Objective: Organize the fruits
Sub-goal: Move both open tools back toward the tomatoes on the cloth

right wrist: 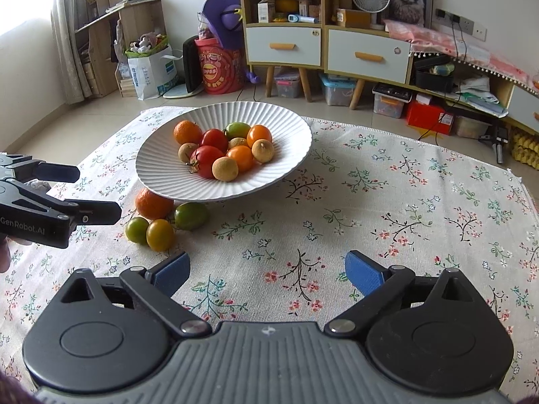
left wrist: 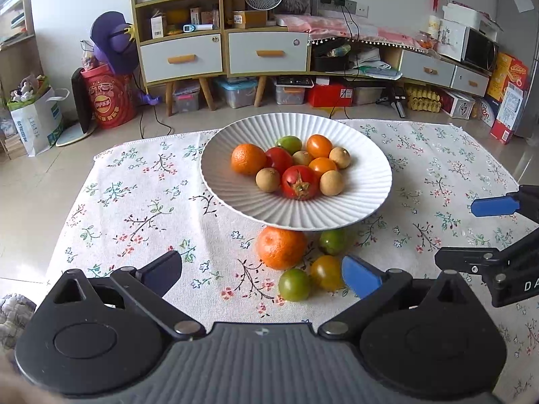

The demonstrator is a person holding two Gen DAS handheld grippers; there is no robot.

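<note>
Fruit, in dish: your white ribbed plate (left wrist: pixel 357 202) is sitting on the flowered cloth (left wrist: pixel 134 202) and carrying a mandarin (left wrist: pixel 248 159), red tomatoes (left wrist: pixel 299 182), orange and green ones, and several tan longans (left wrist: pixel 331 183).

Fruit, loose: a second mandarin (left wrist: pixel 281 247) is lying on the cloth, tucked against the plate's near rim, with two green tomatoes (left wrist: pixel 294 284) and a yellow-orange one (left wrist: pixel 326 272) just beside it.

Tools: your left gripper (left wrist: pixel 261 274) is hovering over this loose cluster, jaws spread wide, nothing between the pads. Your right gripper (right wrist: pixel 267 274) is hanging over bare cloth, equally wide and gripping nothing.
</note>
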